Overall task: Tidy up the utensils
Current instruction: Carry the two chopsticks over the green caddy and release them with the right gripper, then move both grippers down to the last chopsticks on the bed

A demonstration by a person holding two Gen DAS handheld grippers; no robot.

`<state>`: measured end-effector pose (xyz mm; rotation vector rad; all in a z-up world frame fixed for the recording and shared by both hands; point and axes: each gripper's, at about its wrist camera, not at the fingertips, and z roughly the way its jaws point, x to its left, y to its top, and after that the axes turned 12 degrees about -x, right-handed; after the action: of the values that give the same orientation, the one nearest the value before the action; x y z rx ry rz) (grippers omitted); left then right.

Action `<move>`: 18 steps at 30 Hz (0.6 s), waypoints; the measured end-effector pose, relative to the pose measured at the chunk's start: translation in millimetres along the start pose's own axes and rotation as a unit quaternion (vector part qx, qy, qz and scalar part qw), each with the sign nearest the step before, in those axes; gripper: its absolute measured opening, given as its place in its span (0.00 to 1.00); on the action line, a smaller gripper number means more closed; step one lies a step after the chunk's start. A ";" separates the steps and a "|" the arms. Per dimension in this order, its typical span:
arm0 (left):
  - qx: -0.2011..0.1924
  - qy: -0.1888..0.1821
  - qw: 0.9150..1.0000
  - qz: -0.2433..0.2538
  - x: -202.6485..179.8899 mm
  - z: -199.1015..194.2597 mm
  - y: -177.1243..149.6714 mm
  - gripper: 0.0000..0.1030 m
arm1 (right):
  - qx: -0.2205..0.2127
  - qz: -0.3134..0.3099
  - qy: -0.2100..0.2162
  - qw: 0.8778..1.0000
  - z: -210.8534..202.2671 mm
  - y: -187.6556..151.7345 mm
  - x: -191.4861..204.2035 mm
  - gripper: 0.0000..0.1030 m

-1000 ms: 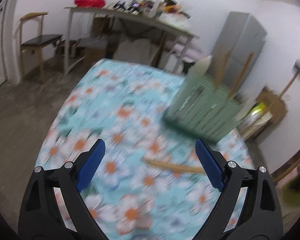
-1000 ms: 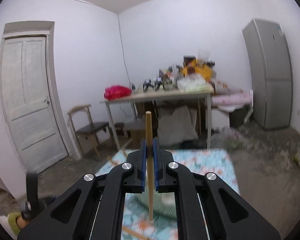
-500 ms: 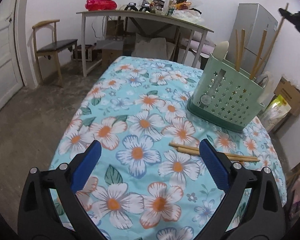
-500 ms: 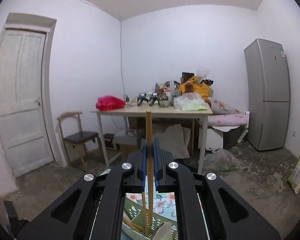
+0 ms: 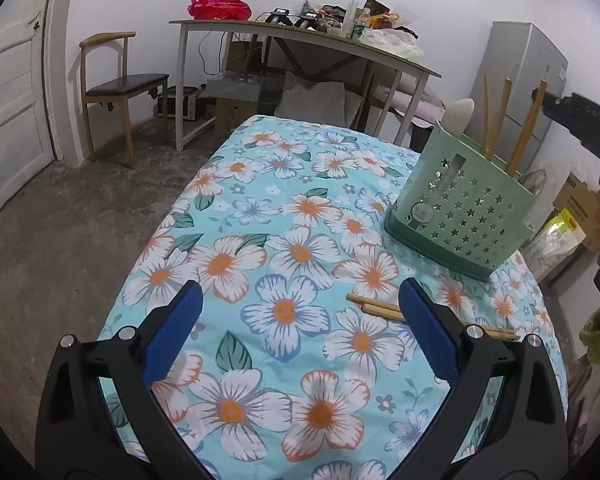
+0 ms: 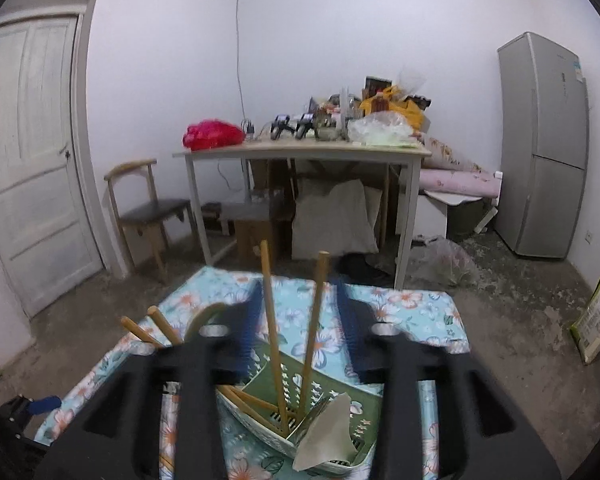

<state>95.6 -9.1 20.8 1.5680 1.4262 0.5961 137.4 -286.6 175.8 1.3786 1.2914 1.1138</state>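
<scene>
- The left tongs [image 5: 298, 322] hang wide open over the flower-printed turquoise worktop [image 5: 260, 216], gripping nothing.
- Two loose wooden chopsticks [image 5: 376, 310] lie flat on the cloth just ahead of the left tongs' right finger, long axis running left to right across the view; the far ends pass behind that finger.
- The left tongs are nearer that pair, so the next pick looks like theirs.
- The pale green star-punched plastic utensil holder [image 5: 466, 210] stands beyond, to the right, with upright sticks inside.
- The right tongs [image 6: 296, 322], blurred, appear spread apart above the holder, with two standing chopsticks [image 6: 274, 344] between them, seemingly untouched.
- No readable writing; a round sticker on the holder is illegible.
</scene>
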 end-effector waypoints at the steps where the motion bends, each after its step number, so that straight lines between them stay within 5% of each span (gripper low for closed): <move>1: -0.001 -0.002 1.000 -0.002 0.2 0.0 0.0 0.92 | -0.008 0.000 -0.001 1.000 -4.4 2.1 -1.0 0.47; 12: 0.008 -0.026 0.999 -0.029 5.1 1.8 -1.0 0.92 | -0.089 0.021 0.022 0.996 -102.0 12.6 -1.9 0.58; 15: 0.020 -0.034 0.998 -0.041 5.6 5.5 -2.4 0.92 | -0.071 0.023 0.040 0.996 -119.5 -7.9 4.1 0.58; 18: 0.028 -0.047 0.997 -0.045 0.8 9.0 -4.4 0.92 | -0.005 0.042 0.046 0.998 -117.1 -49.1 7.1 0.58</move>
<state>101.0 -11.3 12.6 1.5453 1.4455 0.4264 14.0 -273.5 148.0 1.3981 1.3018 1.2524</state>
